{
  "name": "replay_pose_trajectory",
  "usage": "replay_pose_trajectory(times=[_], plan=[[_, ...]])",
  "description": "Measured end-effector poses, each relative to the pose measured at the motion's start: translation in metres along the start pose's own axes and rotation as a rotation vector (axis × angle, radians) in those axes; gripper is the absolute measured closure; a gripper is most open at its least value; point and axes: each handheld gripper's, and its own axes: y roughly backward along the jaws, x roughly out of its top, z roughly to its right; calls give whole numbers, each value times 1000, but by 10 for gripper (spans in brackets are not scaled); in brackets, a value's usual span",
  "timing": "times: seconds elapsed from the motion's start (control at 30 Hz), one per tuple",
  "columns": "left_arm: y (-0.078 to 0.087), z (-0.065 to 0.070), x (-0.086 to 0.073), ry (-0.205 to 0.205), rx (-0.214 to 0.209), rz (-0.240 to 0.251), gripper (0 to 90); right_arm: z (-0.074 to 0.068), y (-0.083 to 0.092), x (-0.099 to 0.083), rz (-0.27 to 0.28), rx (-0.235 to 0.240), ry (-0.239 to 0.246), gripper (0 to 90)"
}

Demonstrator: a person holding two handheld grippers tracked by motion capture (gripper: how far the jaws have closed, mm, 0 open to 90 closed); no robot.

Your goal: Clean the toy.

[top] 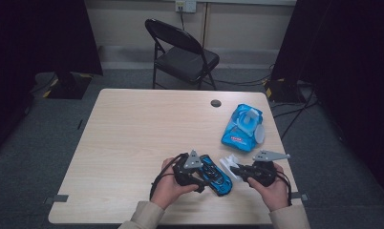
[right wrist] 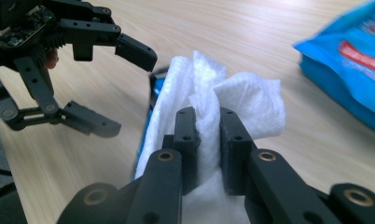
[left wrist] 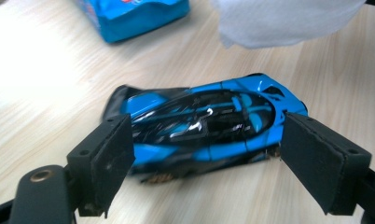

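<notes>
Your bench [top: 133, 129] is a pale wood top, with a black folding chair [top: 183, 52] standing beyond its far edge. On the right part of the bench lies the blue wipes pack [top: 241, 128], flat, its white flap lifted open over the slot; you cannot tell how much is left inside it. Near your edge, between your two hands, sits the blue toy car [left wrist: 204, 123] on the bench. Your left gripper [left wrist: 204, 158] has its jaws spread wide, one at each end of the car, which lies lengthwise in the gap between them; the pads look just clear of it, so the car is bracketed rather than pinched. Your right gripper [right wrist: 208, 140] has its jaws clenched on a crumpled white wipe [right wrist: 232, 100], which it holds close above the car's right side.
</notes>
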Motion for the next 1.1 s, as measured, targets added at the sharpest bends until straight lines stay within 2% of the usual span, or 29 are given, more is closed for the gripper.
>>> replay_pose_trajectory(times=[0.27, 0.53, 0.8, 1.0, 1.1], plan=[[42, -15, -25, 50, 47, 11, 174, -31, -35, 23, 19, 48, 58, 796], [78, -29, -61, 106, 103, 13, 174, -62, -83, 42, -10, 109, 112, 792], [98, -35, -89, 148, 134, 4, 175, -84, -131, 40, -55, 161, 125, 789], [105, -37, -96, 176, 149, 8, 176, -93, -154, 33, -82, 191, 132, 773], [106, -37, -97, 165, 155, 1, 176, -97, -162, 30, -99, 201, 135, 772]])
